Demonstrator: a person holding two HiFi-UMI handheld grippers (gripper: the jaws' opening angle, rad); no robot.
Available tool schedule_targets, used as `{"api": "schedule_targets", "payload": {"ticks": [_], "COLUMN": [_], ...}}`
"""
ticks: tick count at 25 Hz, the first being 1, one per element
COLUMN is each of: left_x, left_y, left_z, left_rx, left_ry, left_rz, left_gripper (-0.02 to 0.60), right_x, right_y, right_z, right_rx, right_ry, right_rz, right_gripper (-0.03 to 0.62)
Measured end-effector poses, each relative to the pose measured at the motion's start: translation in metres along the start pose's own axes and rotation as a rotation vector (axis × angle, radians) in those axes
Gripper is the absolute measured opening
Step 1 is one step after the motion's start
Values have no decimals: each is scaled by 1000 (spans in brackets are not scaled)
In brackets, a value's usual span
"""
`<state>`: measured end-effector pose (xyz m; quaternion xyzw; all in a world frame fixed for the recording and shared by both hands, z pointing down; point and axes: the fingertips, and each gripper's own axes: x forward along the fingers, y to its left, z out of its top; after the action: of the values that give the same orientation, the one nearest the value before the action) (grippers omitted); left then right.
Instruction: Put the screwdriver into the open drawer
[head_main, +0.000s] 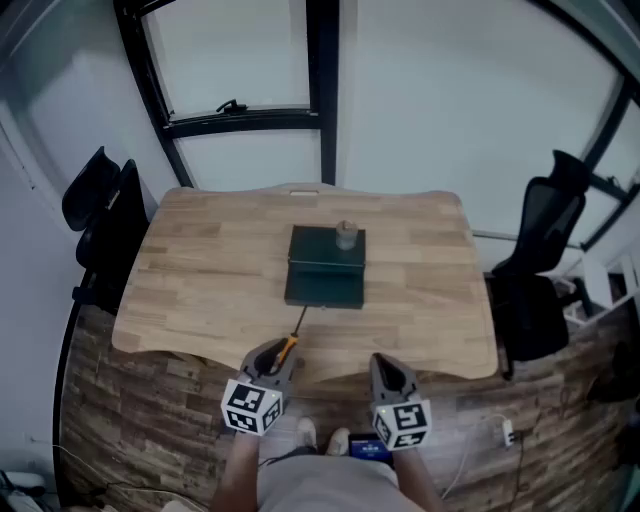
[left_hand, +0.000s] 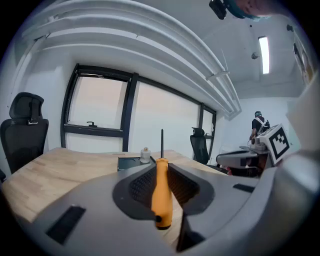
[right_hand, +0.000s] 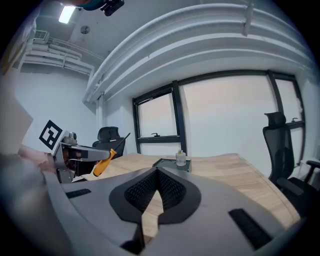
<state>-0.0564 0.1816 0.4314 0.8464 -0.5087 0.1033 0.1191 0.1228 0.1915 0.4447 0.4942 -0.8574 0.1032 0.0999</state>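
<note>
My left gripper (head_main: 278, 354) is shut on the screwdriver (head_main: 290, 343) just past the near edge of the wooden table (head_main: 200, 270). In the left gripper view the orange handle (left_hand: 162, 192) is pinched between the jaws, and the dark shaft points up and ahead. The dark green drawer box (head_main: 326, 265) sits mid-table with its drawer (head_main: 324, 290) pulled out toward me and a small bottle (head_main: 346, 236) on top. The box (left_hand: 131, 162) lies ahead of the screwdriver tip. My right gripper (head_main: 386, 364) hovers beside the left, jaws shut and empty (right_hand: 157, 171). It sees the screwdriver (right_hand: 106, 161) off to its left.
Black office chairs stand at the table's left (head_main: 100, 215) and right (head_main: 545, 250). Large windows (head_main: 250, 60) run behind the table. The floor (head_main: 130, 420) is wood plank. A person (left_hand: 258, 125) stands far off in the left gripper view.
</note>
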Motion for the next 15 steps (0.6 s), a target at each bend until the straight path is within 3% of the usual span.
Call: {"api": "schedule_targets", "payload": {"ticks": [15], "left_x": [-21], "left_y": [-9], "left_z": [4], "left_rx": [-23], "left_ry": [-25], "left_rz": [3], "left_gripper": [74], "right_x": [-15], "right_y": [10], "right_z": [-2], "right_rx": [-1], "right_ry": [-2], "right_rz": [8], "right_gripper": [-3]}}
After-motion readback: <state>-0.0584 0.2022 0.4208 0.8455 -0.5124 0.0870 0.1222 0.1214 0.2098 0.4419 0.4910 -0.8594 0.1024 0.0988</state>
